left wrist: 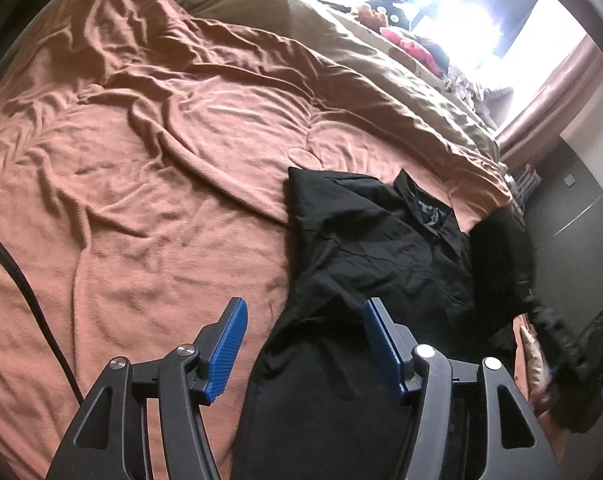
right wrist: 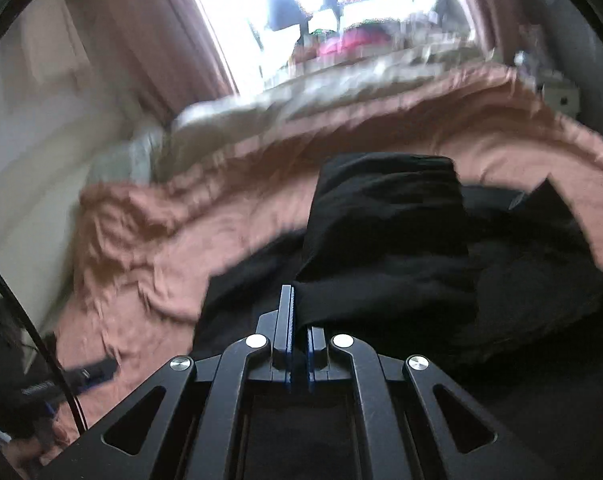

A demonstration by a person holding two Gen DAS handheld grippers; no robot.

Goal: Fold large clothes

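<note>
A black collared shirt (left wrist: 365, 248) lies on the rust-orange bedspread (left wrist: 141, 152), collar toward the window, lower part running under my left gripper. My left gripper (left wrist: 305, 344) is open, its blue pads above the shirt's lower left edge, holding nothing. My right gripper (right wrist: 299, 320) is shut on a fold of the black shirt (right wrist: 385, 224) and holds that part lifted above the rest of the garment. The right wrist view is motion-blurred. The right gripper also shows in the left wrist view (left wrist: 573, 364) at the bed's right edge.
A beige duvet (left wrist: 341, 48) lies bunched at the far side of the bed, with pink and dark clothes (left wrist: 405, 40) by the bright window. Pink curtains (left wrist: 557, 84) hang at the right. A dark wall (left wrist: 573, 216) stands right of the bed. A black cable (left wrist: 33, 300) crosses the left.
</note>
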